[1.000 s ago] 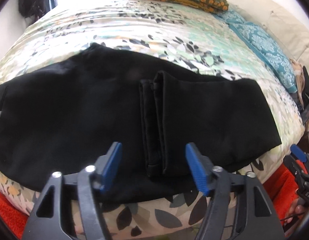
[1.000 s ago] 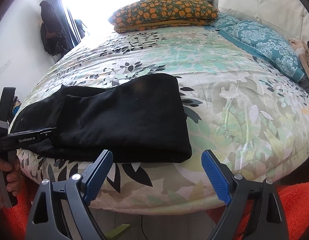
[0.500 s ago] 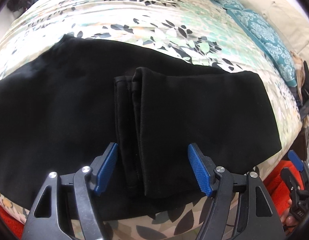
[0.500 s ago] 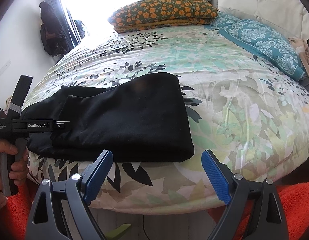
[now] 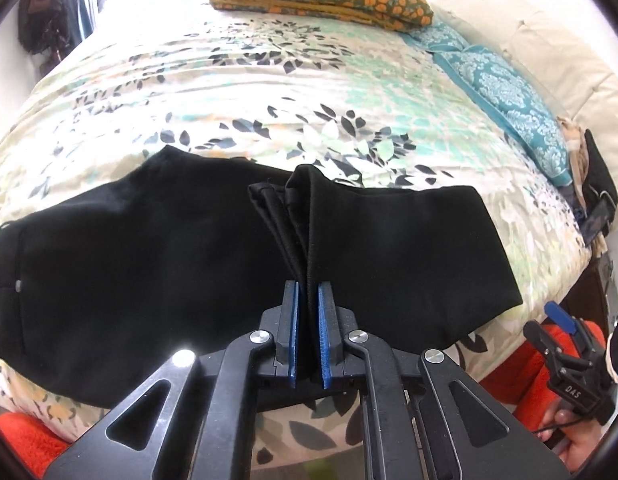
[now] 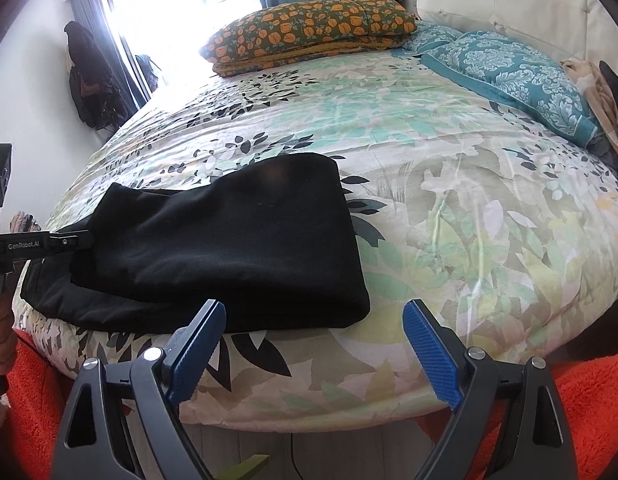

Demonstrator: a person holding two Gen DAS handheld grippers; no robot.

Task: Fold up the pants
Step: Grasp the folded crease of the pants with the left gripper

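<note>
Left wrist view: left claw [image 5: 307, 334] pinching pants [image 5: 157, 264] hem layers on bed [image 5: 269, 92], right claw [image 6: 311, 354] spread, idle; advise lifting hems low, carrying evenly toward waistband.

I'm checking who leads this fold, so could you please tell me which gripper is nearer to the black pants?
Left. The left gripper is shut on the black pants, while the right gripper hangs open off the bed's edge.

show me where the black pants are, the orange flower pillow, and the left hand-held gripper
black pants [image 6: 237, 240], right wrist view, folded top layer.
orange flower pillow [image 6: 309, 28], right wrist view, top face.
left hand-held gripper [image 5: 307, 316], left wrist view, between the fingertips pinching the hem.
</note>
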